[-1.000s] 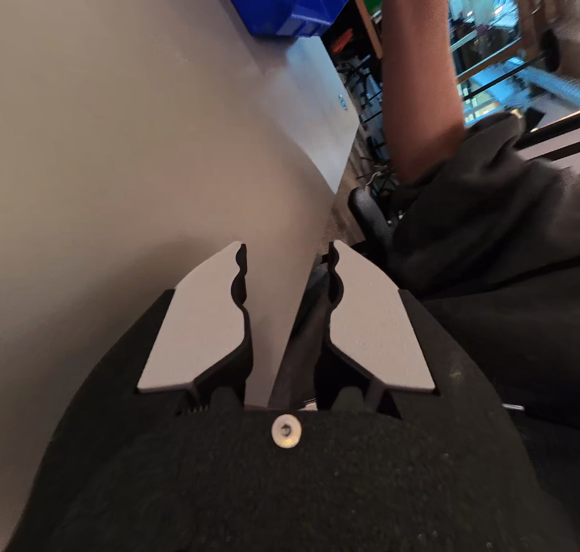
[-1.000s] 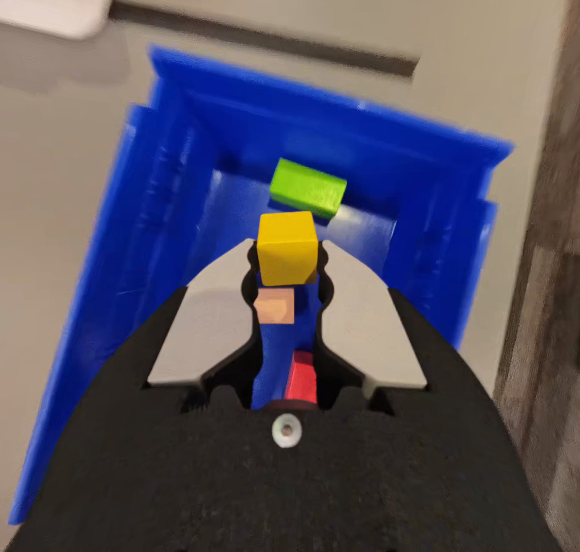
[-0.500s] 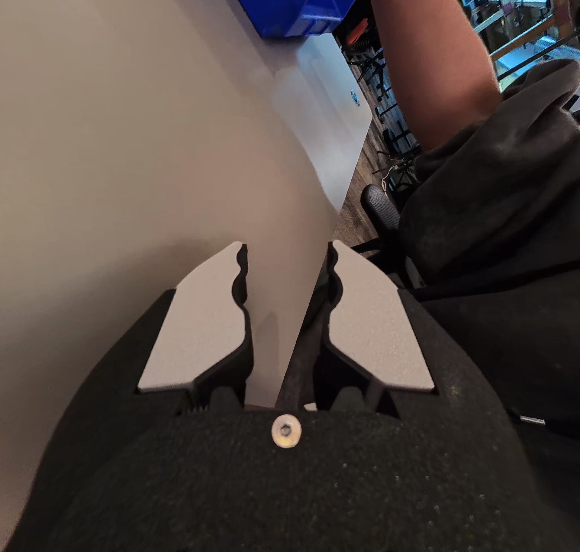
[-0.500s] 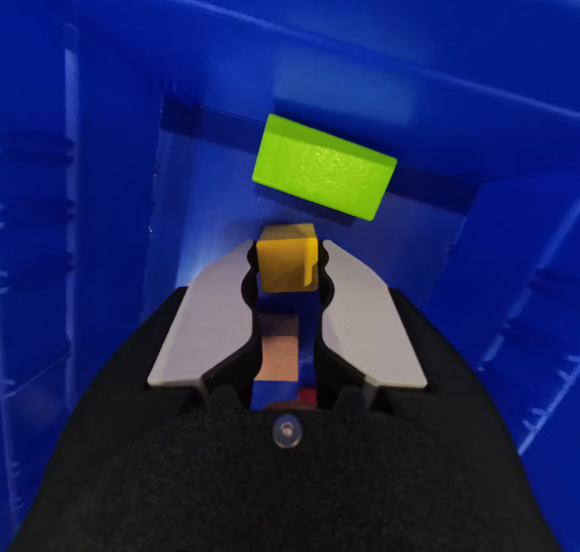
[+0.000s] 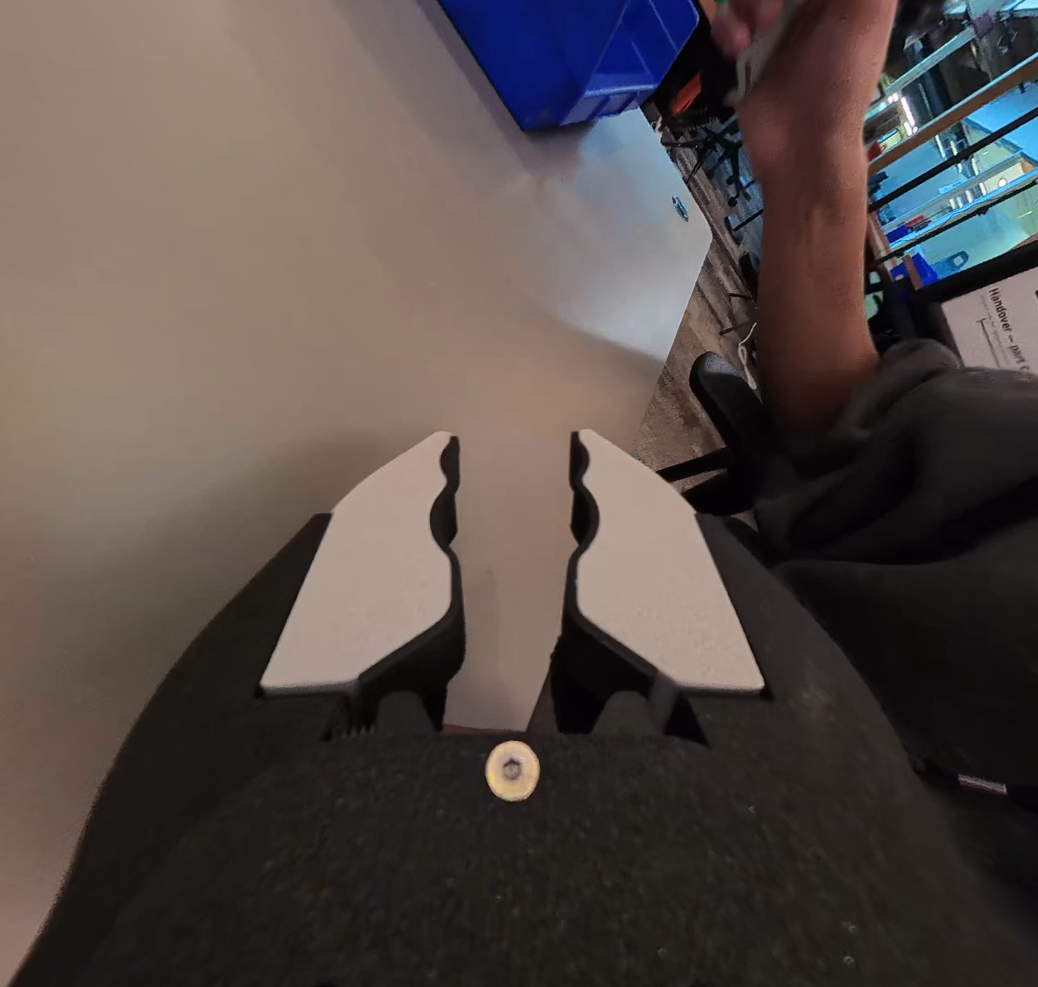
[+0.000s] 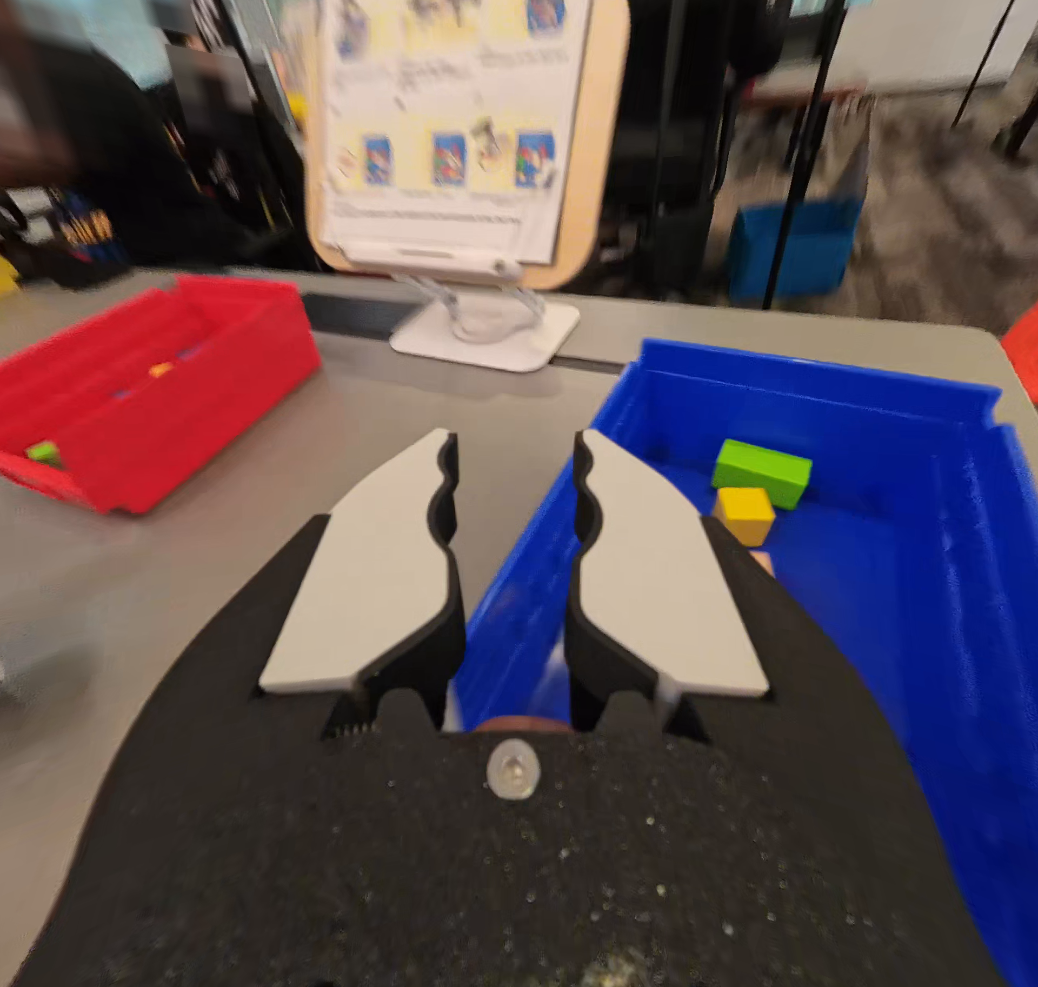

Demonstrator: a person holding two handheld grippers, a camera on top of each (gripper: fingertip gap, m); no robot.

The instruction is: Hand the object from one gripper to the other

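While both tongs are held apart and empty, the right tongs [image 6: 512, 449] are seen above the blue bin's [image 6: 876, 398] near wall; the yellow cube [image 6: 742, 513] lies inside, touching the green block [image 6: 761, 472], near the worktop's [image 6: 224, 555] right edge. The left tongs [image 5: 514, 449] hang over bare worktop.

Two bins, blue [image 6: 842, 398] and red [image 6: 185, 342]; one green block [image 6: 761, 471], one yellow [image 6: 741, 511].

blurred poster [image 6: 449, 112], blue bin [image 6: 955, 595] cropped
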